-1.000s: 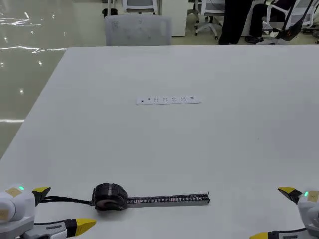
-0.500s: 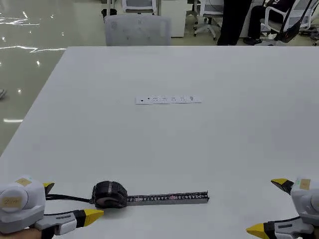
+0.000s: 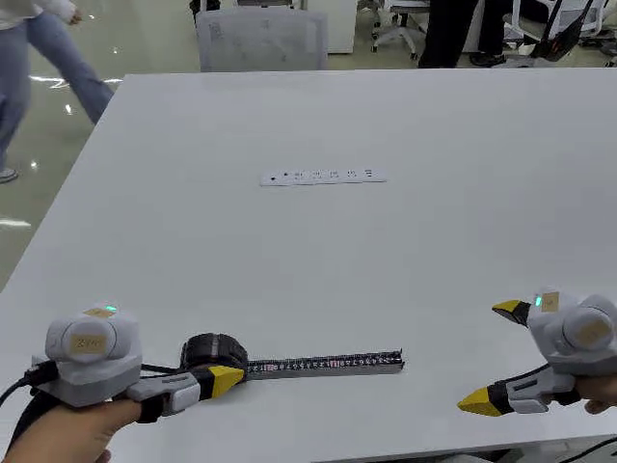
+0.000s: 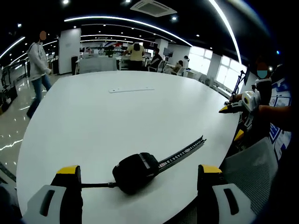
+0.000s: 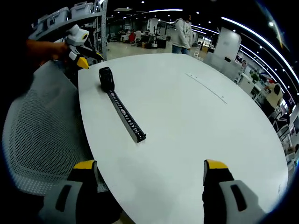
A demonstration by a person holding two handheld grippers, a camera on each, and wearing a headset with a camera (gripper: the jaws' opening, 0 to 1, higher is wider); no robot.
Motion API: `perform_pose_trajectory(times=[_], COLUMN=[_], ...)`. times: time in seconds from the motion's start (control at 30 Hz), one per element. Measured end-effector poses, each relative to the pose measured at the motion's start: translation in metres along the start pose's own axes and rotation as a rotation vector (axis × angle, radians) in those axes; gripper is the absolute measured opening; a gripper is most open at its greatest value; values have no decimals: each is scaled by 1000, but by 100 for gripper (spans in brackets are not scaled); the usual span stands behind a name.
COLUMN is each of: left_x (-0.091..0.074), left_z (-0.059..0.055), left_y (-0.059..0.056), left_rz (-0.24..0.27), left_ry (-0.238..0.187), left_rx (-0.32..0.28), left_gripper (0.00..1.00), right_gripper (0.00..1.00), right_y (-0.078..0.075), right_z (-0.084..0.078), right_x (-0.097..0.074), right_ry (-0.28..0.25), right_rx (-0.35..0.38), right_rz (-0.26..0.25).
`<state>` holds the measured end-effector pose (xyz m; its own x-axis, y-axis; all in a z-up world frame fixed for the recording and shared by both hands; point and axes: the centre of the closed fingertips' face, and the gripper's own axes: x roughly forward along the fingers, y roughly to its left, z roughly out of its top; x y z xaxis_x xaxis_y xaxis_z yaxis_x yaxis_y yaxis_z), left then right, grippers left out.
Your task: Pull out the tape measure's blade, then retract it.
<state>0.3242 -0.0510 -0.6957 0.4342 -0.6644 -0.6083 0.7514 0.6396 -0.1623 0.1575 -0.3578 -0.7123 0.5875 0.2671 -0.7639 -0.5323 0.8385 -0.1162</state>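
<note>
One tape measure (image 3: 214,352), white table (image 3: 434,193), perhaps chairs (image 3: 260,39).

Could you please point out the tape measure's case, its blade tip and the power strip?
tape measure's case (image 4: 135,171), left gripper view, top face.
blade tip (image 5: 139,136), right gripper view, free end.
power strip (image 3: 323,177), head view, middle.

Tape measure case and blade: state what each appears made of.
Case: matte black, likely plastic or rubber-coated, judging by its dull, soft highlights. Blade: thin dark strip with pale printed markings, probably coated steel; it lies straight and flat on the white table.
</note>
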Motion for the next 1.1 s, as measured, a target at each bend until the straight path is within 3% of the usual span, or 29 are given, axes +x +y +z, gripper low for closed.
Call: perform_pose_trajectory(times=[0.1, 0.17, 0.2, 0.33, 0.4, 0.5, 0.57, 0.63, 0.67, 0.7, 0.77, 0.83, 0.87, 0.97, 1.0, 1.03, 1.07, 1.1], left_x=[6, 9, 9, 13, 12, 12, 11, 10, 10, 10, 11, 15, 16, 18, 19, 20, 21, 20], left_z=[-4, -2, -3, -5, -8, -12, -14, -9, -4, 7, 13, 14, 11, -1, -7, -14, -14, -9], left_y=[-5, 3, 11, 15, 20, 18, 19, 22, 20, 18, 10, 8, 7, 8, 8, 7, 7, 9], left_rz=[1, 43, 96, 121, 139, 124, 148, 181, 187, 188, 181, 186, 192, 193, 187, 171, 167, 171], left_ry=[1, -30, -35, -54, -49, -37, -32, -35, -48, -95, -107, -114, -116, -105, -87, -60, -65, -83], left_rx=[-133, -109, -85, -102, -97, -134, -119, -41, -48, -70, -64, -19, -8, 11, -6, -61, -82, -61], left_gripper=[91, 91, 91, 99, 100, 100, 100, 100, 100, 100, 100, 100, 100, 100, 100, 100, 100, 100], right_gripper=[95, 94, 94, 95, 95, 96, 95, 95, 95, 94, 93, 93, 91, 86, 84, 82, 79, 78], right_y=[-1, -1, 0, 2, 2, 4, 4, 5, 6, 8, 12, 15, 19, 20, 20, 20, 21, 21], right_z=[4, 10, 14, 19, 22, 28, 30, 33, 34, 36, 39, 41, 41, 39, 39, 38, 37, 35], right_x=[10, 13, 14, 22, 26, 30, 36, 43, 46, 50, 55, 60, 63, 73, 75, 78, 80, 82], right_ry=[18, 19, 17, 31, 35, 36, 44, 46, 54, 59, 67, 69, 79, 96, 100, 103, 110, 117], right_rx=[-37, -45, -49, -92, -107, -127, -144, -164, -174, -198, -234, -246, -246, -276, -285, -289, -292, -305], right_rz=[30, 40, 53, 87, 97, 118, 131, 150, 157, 174, 201, 230, 260, 288, 292, 295, 302, 308])
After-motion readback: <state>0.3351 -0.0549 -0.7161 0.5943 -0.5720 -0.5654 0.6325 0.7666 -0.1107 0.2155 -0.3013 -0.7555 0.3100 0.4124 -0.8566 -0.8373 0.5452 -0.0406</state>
